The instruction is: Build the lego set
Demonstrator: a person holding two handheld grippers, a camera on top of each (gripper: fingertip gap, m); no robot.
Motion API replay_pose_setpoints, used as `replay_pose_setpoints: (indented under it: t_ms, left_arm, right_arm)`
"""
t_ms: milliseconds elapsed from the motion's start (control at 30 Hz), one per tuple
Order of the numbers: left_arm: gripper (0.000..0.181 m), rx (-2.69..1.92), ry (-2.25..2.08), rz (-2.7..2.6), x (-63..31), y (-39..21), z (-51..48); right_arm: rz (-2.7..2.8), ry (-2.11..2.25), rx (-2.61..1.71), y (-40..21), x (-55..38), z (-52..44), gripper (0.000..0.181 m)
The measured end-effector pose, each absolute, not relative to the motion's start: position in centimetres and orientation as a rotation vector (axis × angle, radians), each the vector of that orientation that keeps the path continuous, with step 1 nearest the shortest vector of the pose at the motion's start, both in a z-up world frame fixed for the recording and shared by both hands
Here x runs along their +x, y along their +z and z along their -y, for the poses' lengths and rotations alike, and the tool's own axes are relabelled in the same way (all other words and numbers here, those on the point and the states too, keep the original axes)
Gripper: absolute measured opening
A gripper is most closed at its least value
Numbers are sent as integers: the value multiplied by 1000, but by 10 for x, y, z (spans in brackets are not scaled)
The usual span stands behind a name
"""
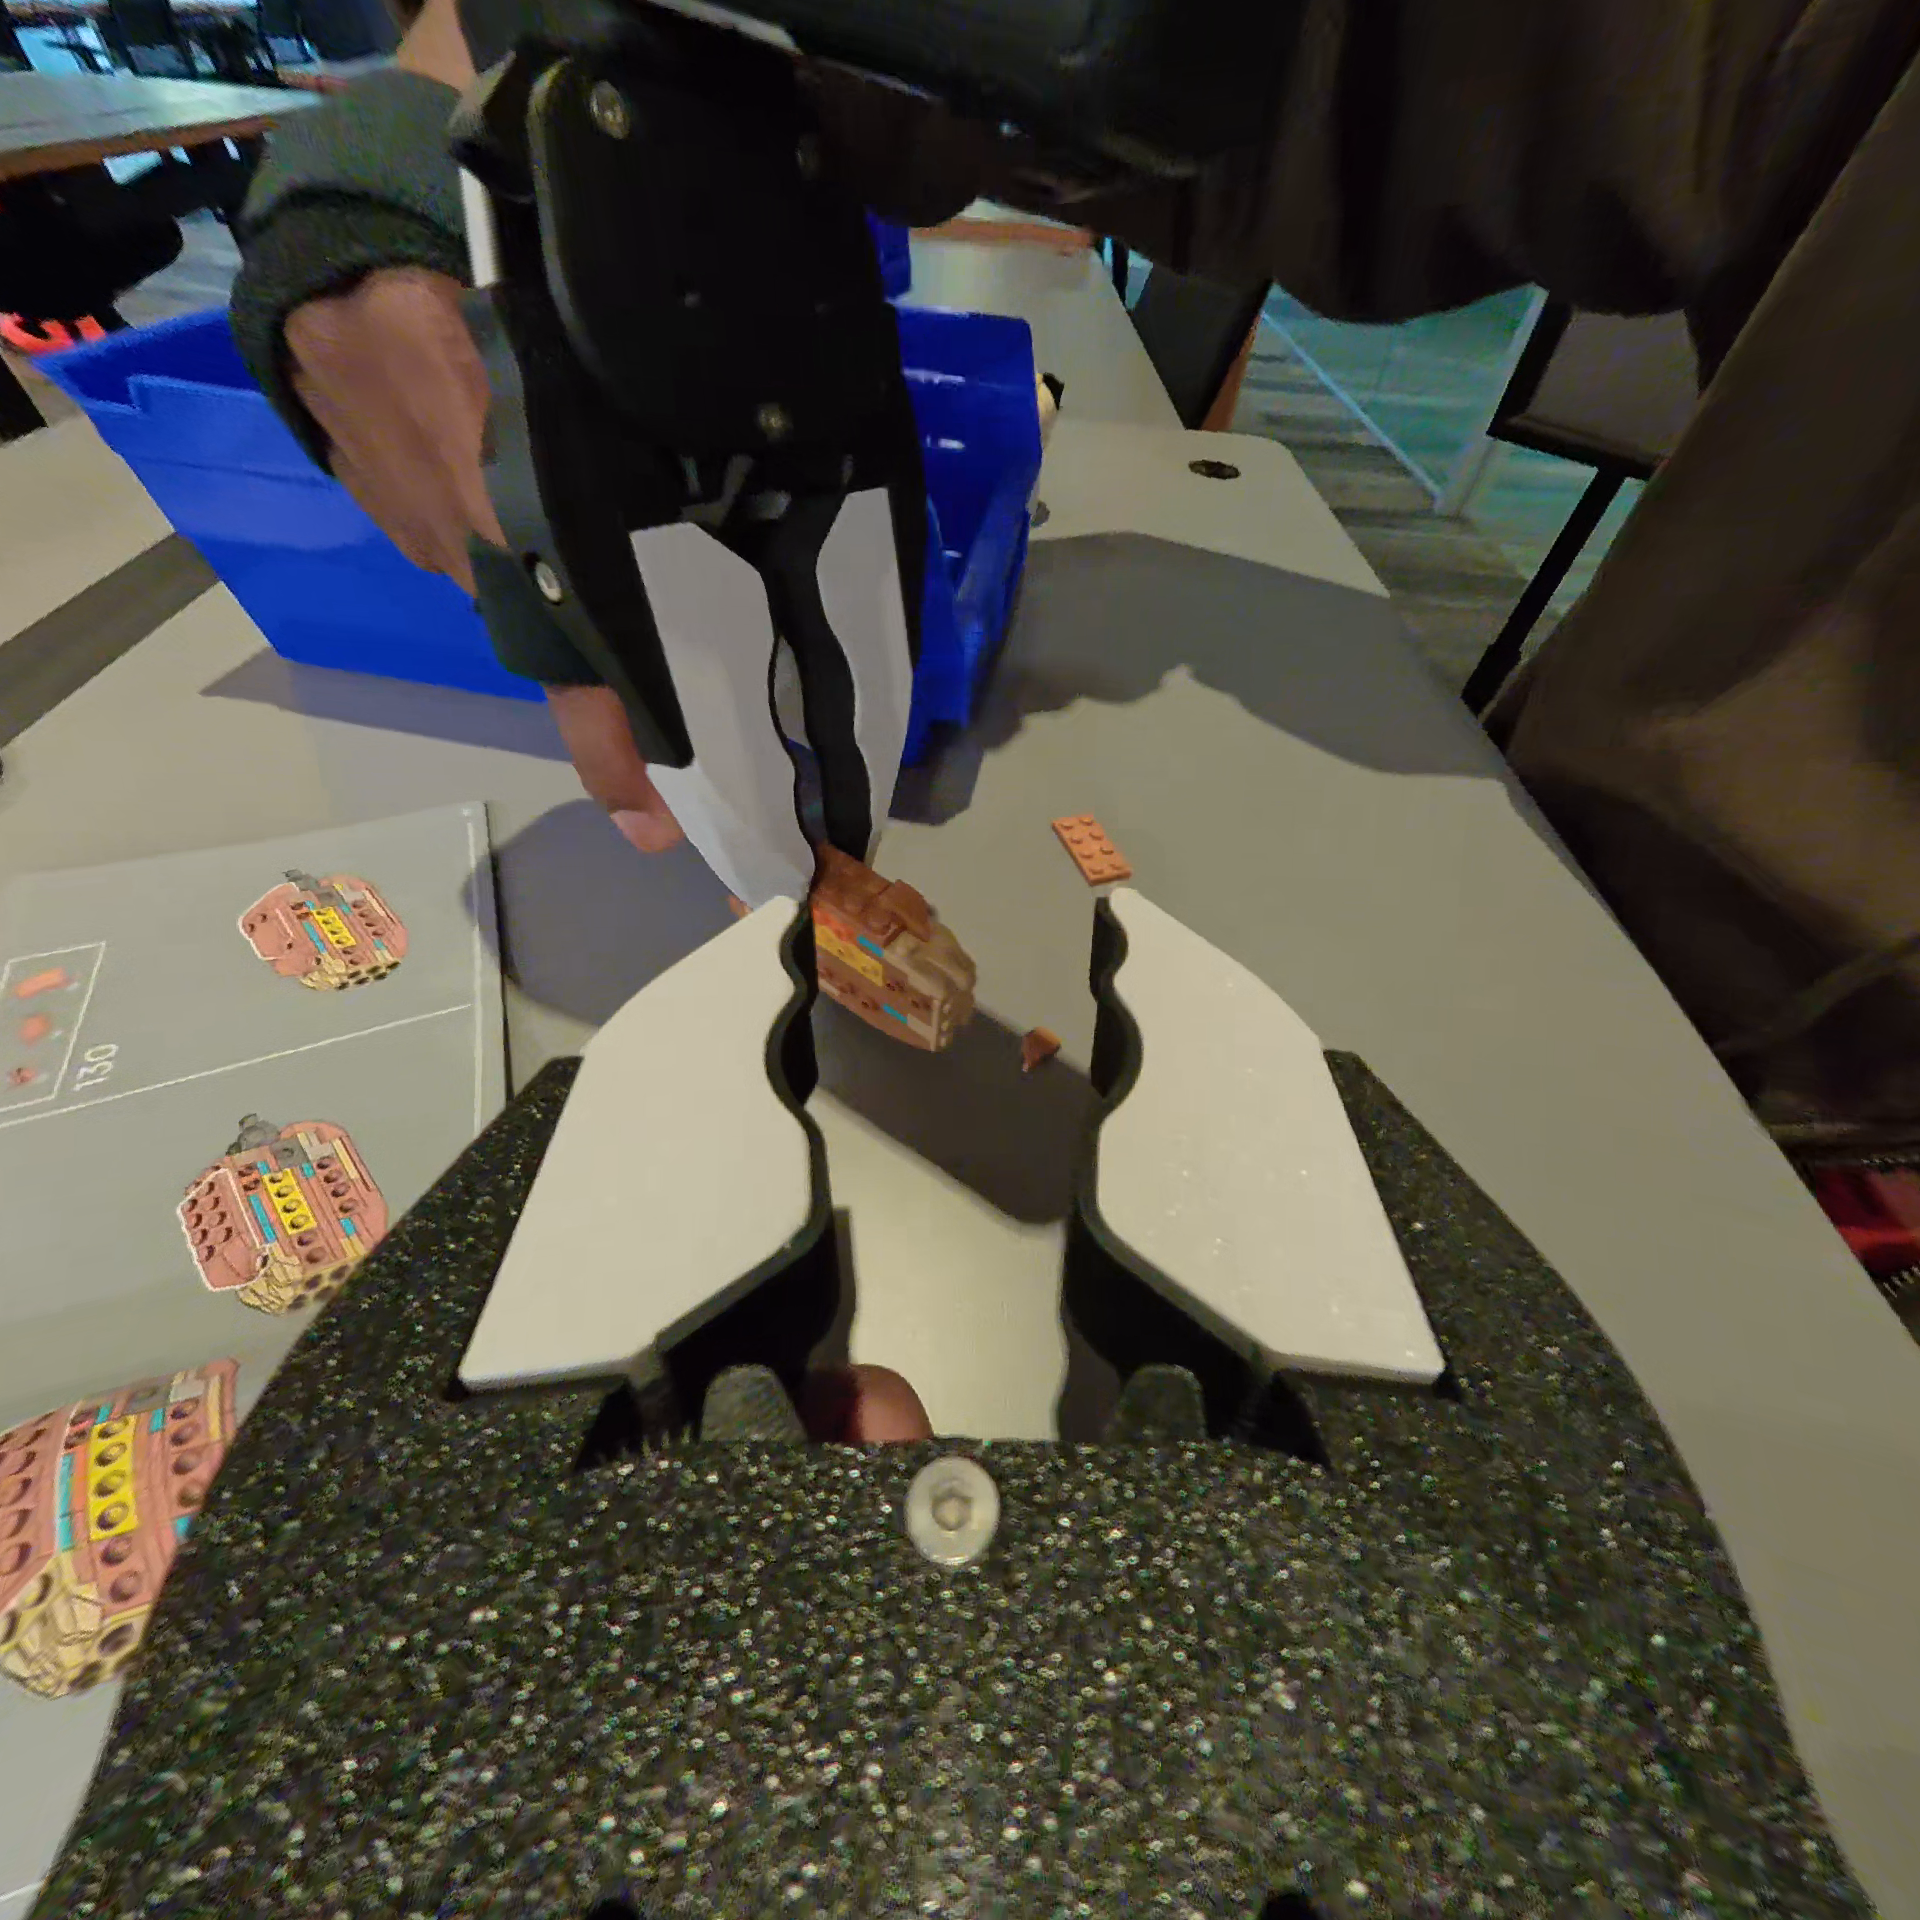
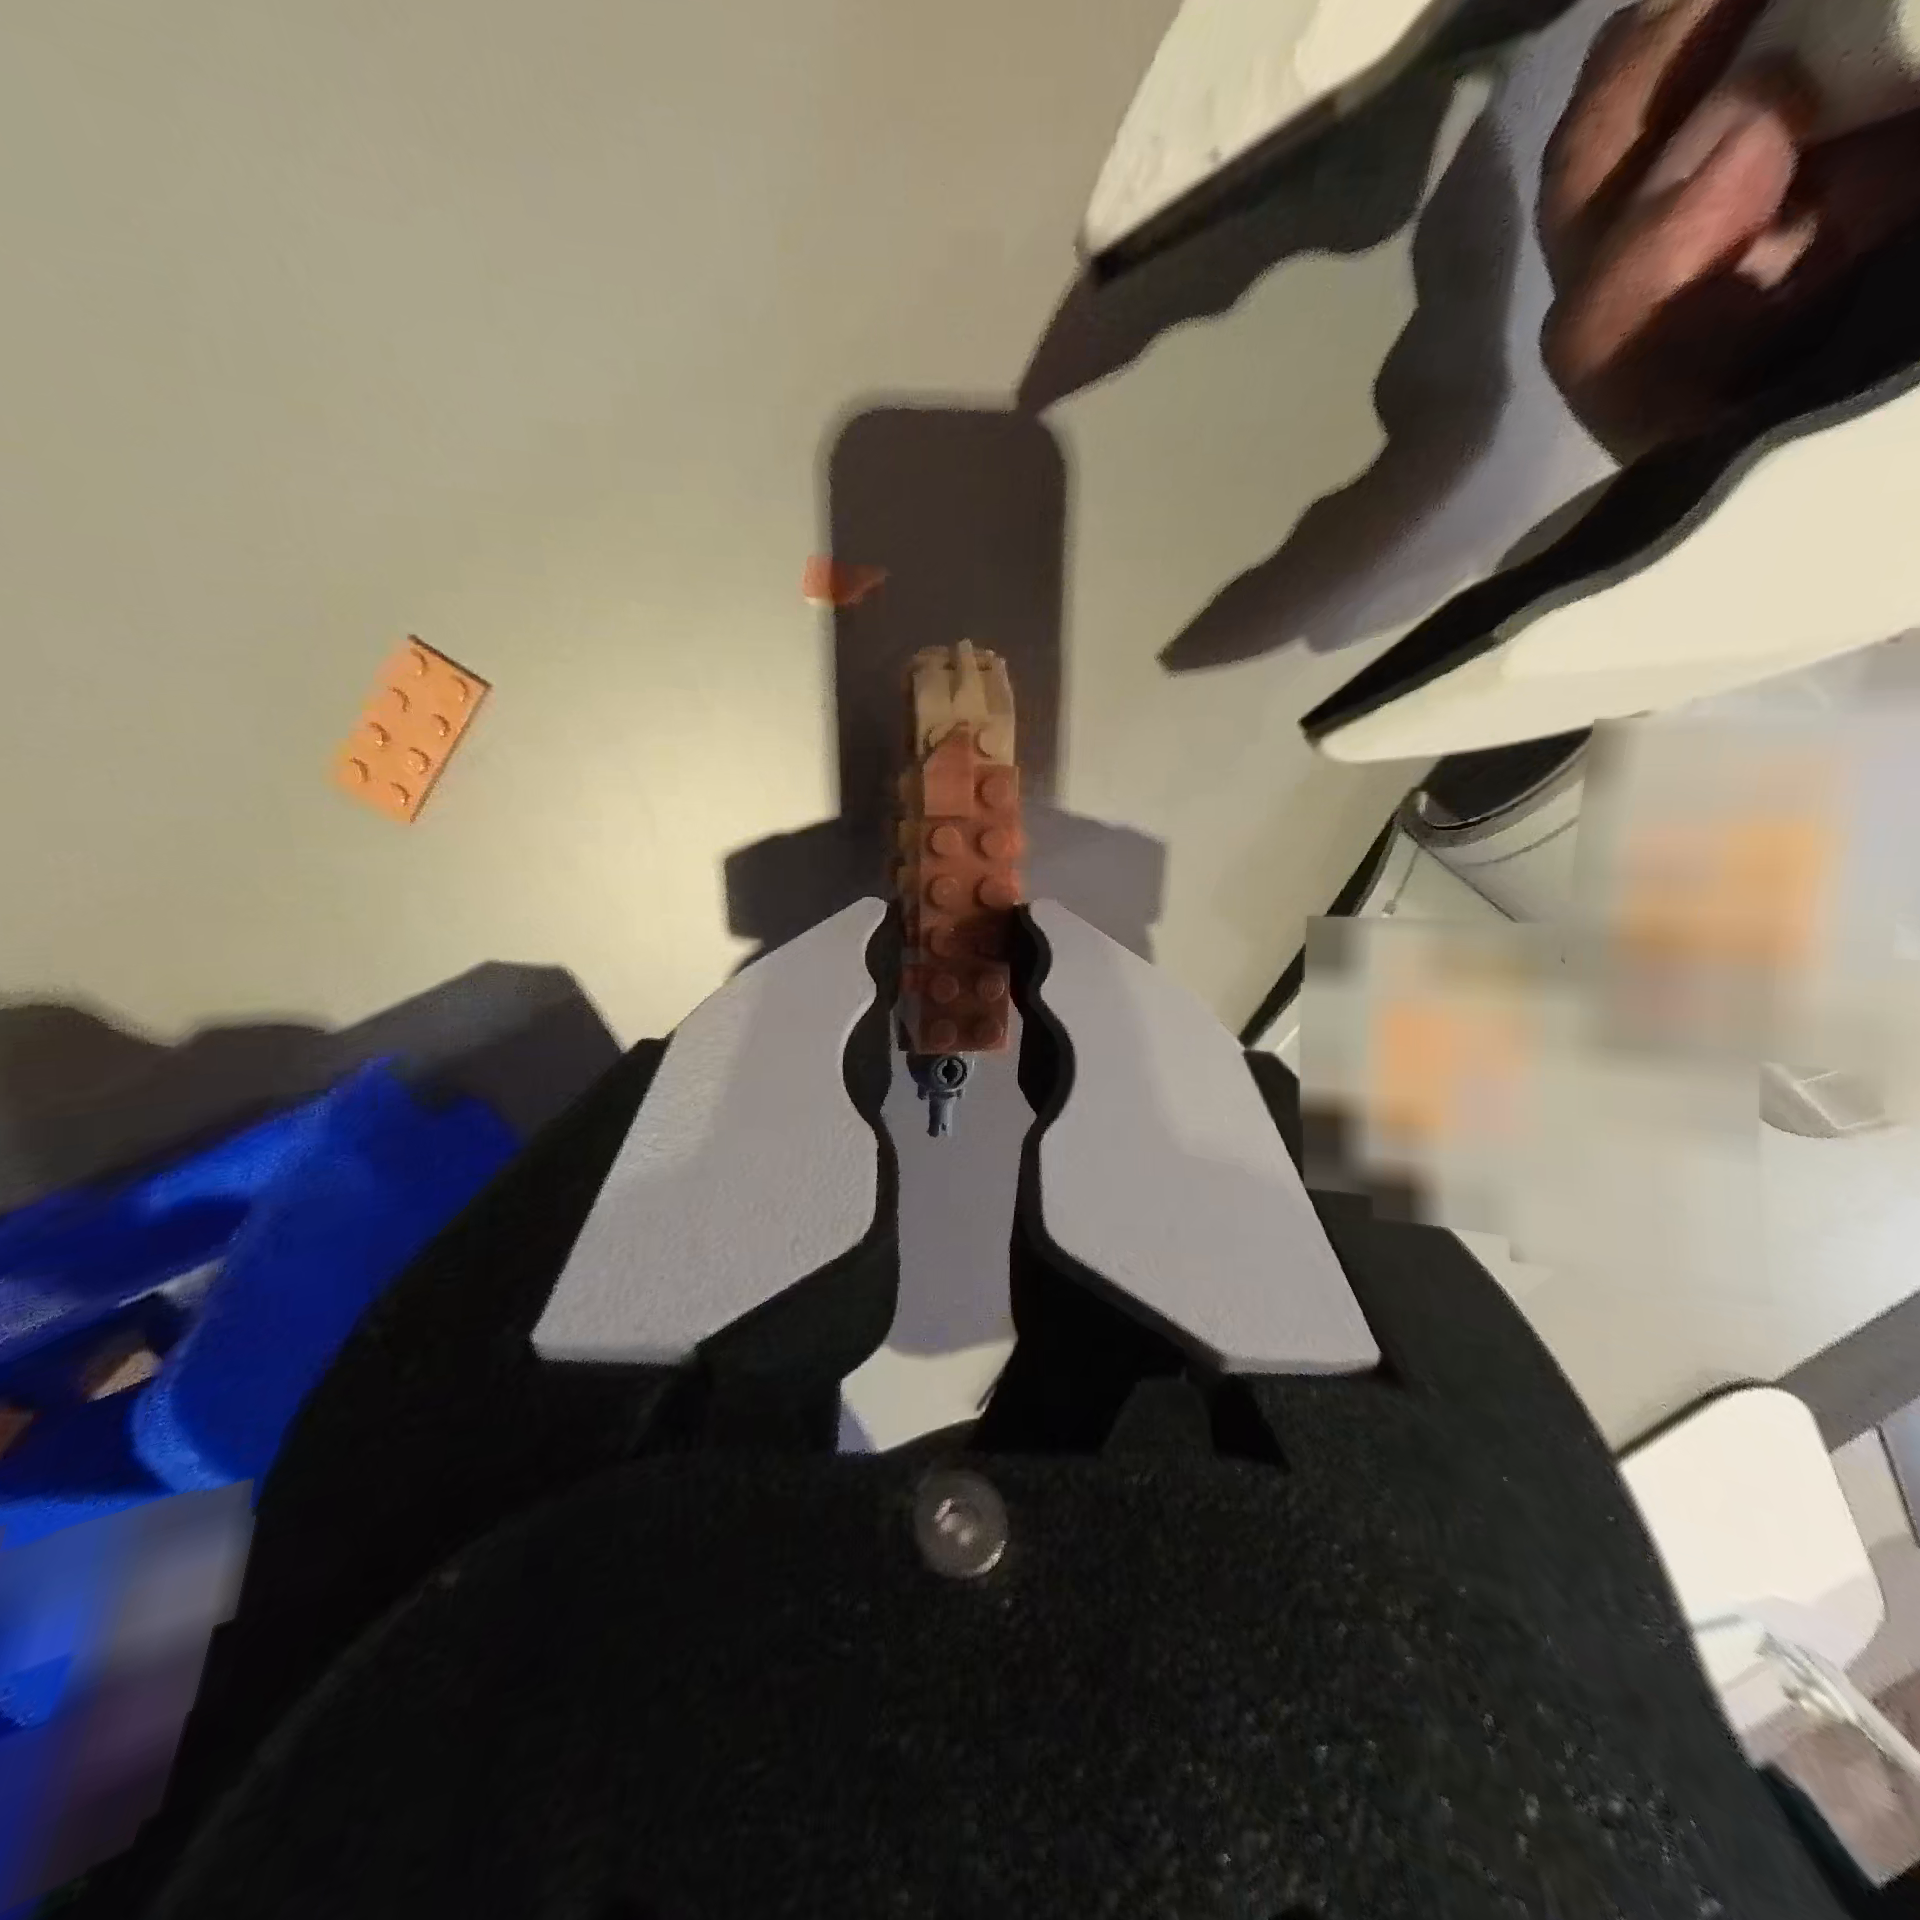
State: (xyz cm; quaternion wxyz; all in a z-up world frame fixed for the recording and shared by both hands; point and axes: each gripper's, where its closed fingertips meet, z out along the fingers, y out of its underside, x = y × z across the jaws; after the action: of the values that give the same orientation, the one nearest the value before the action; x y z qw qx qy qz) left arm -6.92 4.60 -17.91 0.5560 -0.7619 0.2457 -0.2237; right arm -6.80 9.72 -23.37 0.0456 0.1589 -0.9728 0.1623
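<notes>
A partly built lego model (image 1: 894, 961) of brown, tan, yellow and teal bricks is pinched by my right gripper (image 1: 831, 868), which reaches down from above and holds it low over the grey table (image 1: 1299, 831). In the right wrist view the right gripper (image 2: 954, 914) is shut on the model (image 2: 961, 831), whose studs face the camera. My left gripper (image 1: 951, 914) is open and empty, its left fingertip just beside the model. An orange 2x4 plate (image 1: 1091, 847) (image 2: 410, 732) and a small brown piece (image 1: 1039, 1047) (image 2: 836, 582) lie loose on the table.
A blue bin (image 1: 312, 499) stands behind the right gripper; it also shows in the right wrist view (image 2: 208, 1247). An open instruction booklet (image 1: 260, 1039) lies at the left. A person's hand (image 1: 416, 436) holds the right gripper. The table edge runs along the right. The grippers' ends are close to 8 cm from one another. The small brown piece (image 2: 836, 582) is about 7 cm from my right fingertips. The orange 2x4 plate (image 1: 1091, 847) lies around 9 cm away from my right fingertips. It is also in sight in the right wrist view (image 2: 421, 712).
</notes>
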Motion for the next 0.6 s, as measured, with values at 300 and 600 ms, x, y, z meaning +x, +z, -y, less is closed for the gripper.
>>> replay_pose_setpoints:
  t_ms: [300,600]
  left_arm:
    - [51,-1883,-550,-599,-65,-199,-49]
    - [51,-2015,-525,-612,-63,-225,-52]
  right_arm:
    - [2924,533,553,-239,-69,-92,20]
    - [2935,492,521,-250,-65,-97,34]
